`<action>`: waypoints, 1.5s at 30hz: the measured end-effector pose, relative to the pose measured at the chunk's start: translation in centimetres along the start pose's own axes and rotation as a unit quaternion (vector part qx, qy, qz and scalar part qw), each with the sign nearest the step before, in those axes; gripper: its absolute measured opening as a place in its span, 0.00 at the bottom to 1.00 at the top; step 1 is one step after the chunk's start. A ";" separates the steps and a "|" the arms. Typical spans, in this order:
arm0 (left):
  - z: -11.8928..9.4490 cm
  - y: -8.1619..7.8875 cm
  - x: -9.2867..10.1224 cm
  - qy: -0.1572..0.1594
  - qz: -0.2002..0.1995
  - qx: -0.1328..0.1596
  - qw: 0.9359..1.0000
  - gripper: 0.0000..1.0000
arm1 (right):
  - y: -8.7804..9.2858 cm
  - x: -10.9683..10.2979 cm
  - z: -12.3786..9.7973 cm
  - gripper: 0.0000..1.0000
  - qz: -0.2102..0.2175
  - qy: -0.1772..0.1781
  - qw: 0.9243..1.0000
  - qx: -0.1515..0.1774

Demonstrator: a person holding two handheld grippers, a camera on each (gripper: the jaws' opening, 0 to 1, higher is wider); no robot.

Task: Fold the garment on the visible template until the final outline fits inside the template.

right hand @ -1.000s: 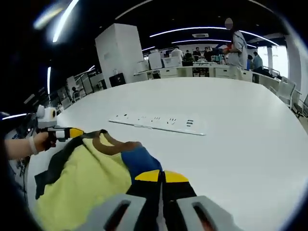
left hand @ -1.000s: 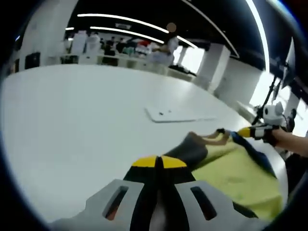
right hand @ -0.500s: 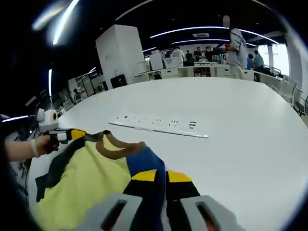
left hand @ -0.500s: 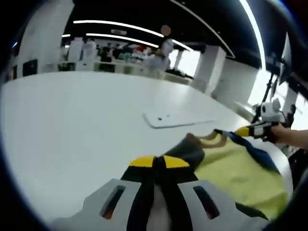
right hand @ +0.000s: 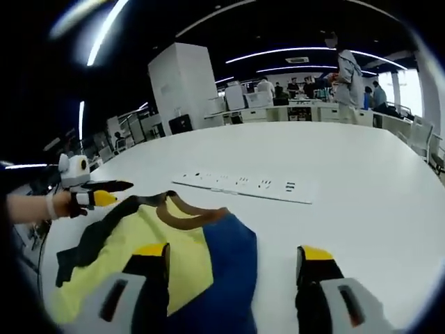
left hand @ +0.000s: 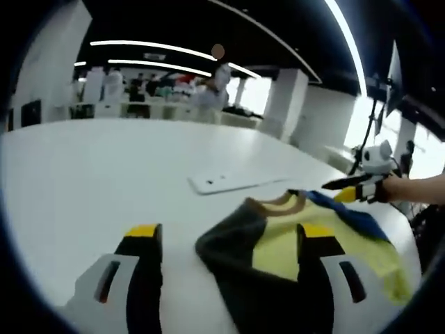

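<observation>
Lying flat on table (left hand: 83, 174), shirt (left hand: 299, 243) free; both grippers, left (left hand: 229, 240) and right (right hand: 233, 261), jaws spread, empty. Regrip sleeve edges low, fold toward template (right hand: 243, 186).

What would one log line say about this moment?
left tool: open, above shirt | right tool: open, above shirt | shirt: spread on white table | template: beyond shirt, bare

Big white table (right hand: 361, 174) in an open office. Ceiling light strips (left hand: 149, 47) overhead, dark ceiling. White pillar (right hand: 184, 87), bright windows (left hand: 259, 90) behind.
</observation>
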State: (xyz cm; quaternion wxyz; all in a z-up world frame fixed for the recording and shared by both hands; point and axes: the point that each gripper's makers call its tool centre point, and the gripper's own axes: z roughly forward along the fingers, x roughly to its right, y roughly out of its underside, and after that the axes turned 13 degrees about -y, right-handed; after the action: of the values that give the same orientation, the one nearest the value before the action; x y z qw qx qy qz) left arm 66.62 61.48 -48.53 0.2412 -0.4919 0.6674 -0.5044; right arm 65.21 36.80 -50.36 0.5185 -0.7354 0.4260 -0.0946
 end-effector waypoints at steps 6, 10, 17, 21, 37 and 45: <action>-1.5 -0.3 1.7 0.023 0.006 0.004 1.000 0.97 | 0.4 -1.6 -1.2 0.87 -0.002 -0.010 1.000 0.002; -2.6 -0.3 2.6 0.037 0.015 -0.003 0.999 0.99 | 0.8 -2.6 -2.0 0.92 -0.009 -0.013 1.000 -0.001; -5.1 -0.7 3.5 0.044 0.010 0.004 0.999 0.99 | 1.5 -4.6 -4.4 0.89 -0.007 -0.012 1.000 0.006; -7.2 -1.0 4.2 0.048 0.008 0.012 0.999 0.98 | 2.3 -5.4 -6.1 0.86 -0.004 -0.006 1.000 0.008; -14.5 0.8 5.2 0.044 -0.013 0.022 0.999 0.94 | 5.7 -10.4 -11.7 0.72 0.020 -0.003 1.000 0.024; -17.1 1.9 6.4 0.048 -0.031 0.028 0.998 0.92 | 7.6 -15.2 -13.2 0.49 0.102 -0.041 0.992 0.056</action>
State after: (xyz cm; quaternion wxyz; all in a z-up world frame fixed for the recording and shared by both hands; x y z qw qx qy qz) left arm 49.29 63.22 -42.68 0.2068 -0.4804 0.6484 -0.5531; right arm 44.05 38.04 -46.31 0.5830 -0.6612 0.4710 -0.0345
